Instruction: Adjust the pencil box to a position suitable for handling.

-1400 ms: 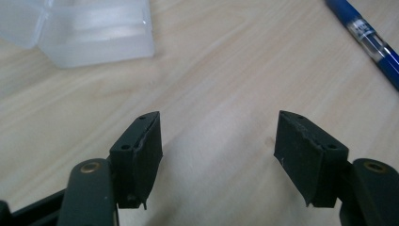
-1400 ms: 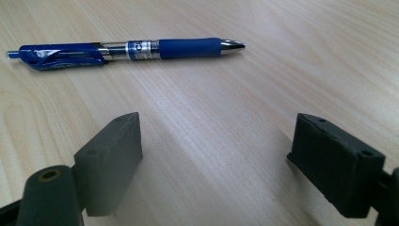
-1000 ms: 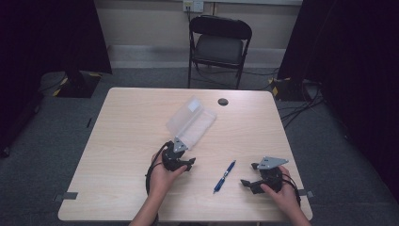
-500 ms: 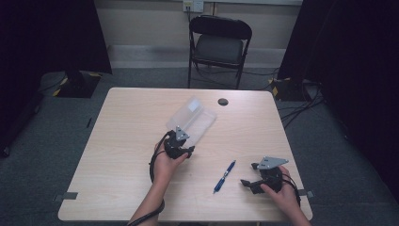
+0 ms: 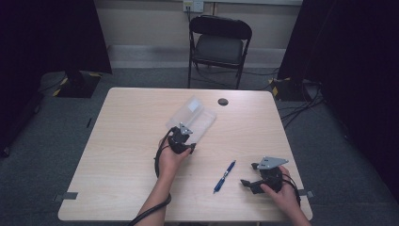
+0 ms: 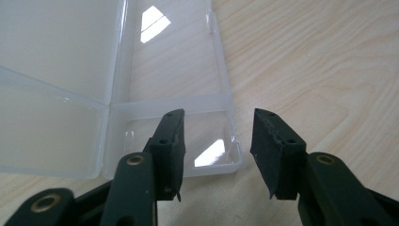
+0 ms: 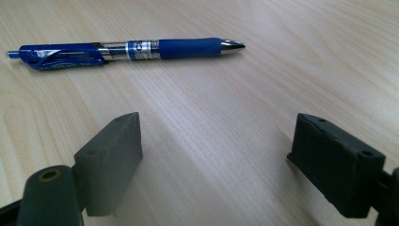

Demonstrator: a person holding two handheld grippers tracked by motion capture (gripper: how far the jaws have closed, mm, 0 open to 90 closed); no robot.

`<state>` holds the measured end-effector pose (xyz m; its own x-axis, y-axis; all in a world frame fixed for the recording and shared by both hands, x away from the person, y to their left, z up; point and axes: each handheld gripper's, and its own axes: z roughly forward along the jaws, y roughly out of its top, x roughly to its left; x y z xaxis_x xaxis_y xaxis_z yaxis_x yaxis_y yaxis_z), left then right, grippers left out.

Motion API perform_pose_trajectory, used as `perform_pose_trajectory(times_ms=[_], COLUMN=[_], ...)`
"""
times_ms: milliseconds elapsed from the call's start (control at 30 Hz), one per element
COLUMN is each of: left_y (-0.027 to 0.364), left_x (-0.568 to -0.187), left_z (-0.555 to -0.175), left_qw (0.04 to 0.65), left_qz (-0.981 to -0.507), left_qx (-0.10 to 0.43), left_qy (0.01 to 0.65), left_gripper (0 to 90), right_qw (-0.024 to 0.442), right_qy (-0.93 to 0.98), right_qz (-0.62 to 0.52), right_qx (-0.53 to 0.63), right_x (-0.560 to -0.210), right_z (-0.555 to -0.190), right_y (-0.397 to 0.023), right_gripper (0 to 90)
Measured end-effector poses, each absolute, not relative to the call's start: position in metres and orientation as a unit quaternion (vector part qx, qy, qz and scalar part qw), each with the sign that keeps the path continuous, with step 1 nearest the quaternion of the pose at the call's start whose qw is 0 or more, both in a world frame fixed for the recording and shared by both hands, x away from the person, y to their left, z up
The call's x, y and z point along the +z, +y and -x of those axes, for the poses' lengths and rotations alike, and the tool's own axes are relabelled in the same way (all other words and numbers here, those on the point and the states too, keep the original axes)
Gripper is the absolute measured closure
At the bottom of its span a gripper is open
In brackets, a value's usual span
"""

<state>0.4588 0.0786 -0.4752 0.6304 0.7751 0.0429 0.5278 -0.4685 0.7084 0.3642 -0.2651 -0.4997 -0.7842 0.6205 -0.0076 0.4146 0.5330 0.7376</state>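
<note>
Clear plastic case (image 5: 190, 118) lies open on the wooden table (image 5: 117, 155), lid flat beside the tray, past the table's middle, toward the folding chair (image 5: 219, 44). Your left gripper (image 5: 181, 139) sits at the case's near end; in the left gripper view (image 6: 217, 155) its jaws straddle the near corner of the tray: one jaw over the inside of the tray, the other outside above bare wood, the side wall between them. The jaws have just been closing but a clear gap remains and I can't see either pad pressing the wall, so call it apart, not clamped. The case's hinge line runs away from the camera on the left of that view, and the other half lies flat beside it. Your right gripper (image 5: 249, 183) rests near the table's near right corner, jaws wide apart with nothing between them; the right gripper view (image 7: 214, 155) shows only wood grain in the gap. A blue retractable pen (image 5: 224, 176) lies flat on the table just beside that gripper, between your two hands and well apart from the case; in the right gripper view the pen (image 7: 127, 49) lies crosswise beyond the jaw tips, not touching them. A small round black object (image 5: 223, 101) sits near the far edge, beyond the case.
</note>
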Motion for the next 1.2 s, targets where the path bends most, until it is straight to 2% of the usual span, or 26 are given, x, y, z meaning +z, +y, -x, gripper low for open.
perform_pose_trajectory(times_ms=[433,867,900,933,1200], left_y=[0.0838,0.0815,0.081,0.081,0.0822], left_x=[-0.4799,-0.4792,-0.4786,-0.4786,-0.4774], left_z=[-0.4595,-0.4585,-0.4572,-0.4572,-0.4534], left_qw=[0.341,0.342,0.339,0.339,0.328], left_qz=[-0.838,-0.839,-0.84,-0.84,-0.847], left_qx=[0.174,0.158,0.157,0.157,0.154], left_qy=[0.389,0.393,0.394,0.394,0.389], left_gripper=[63.7,66.7,72.2,73.5,74.9], right_qw=[0.137,0.137,0.137,0.137,0.137], right_qy=[0.865,0.865,0.865,0.865,0.865], right_qz=[-0.3,-0.3,-0.3,-0.3,-0.3], right_qx=[0.379,0.379,0.379,0.379,0.379], right_x=[-0.4997,-0.4997,-0.4997,-0.4997,-0.4997], right_z=[-0.3641,-0.3641,-0.3641,-0.3641,-0.3641], right_y=[-0.265,-0.265,-0.265,-0.265,-0.265], right_gripper=[15.6,15.7,15.7,15.7,15.7])
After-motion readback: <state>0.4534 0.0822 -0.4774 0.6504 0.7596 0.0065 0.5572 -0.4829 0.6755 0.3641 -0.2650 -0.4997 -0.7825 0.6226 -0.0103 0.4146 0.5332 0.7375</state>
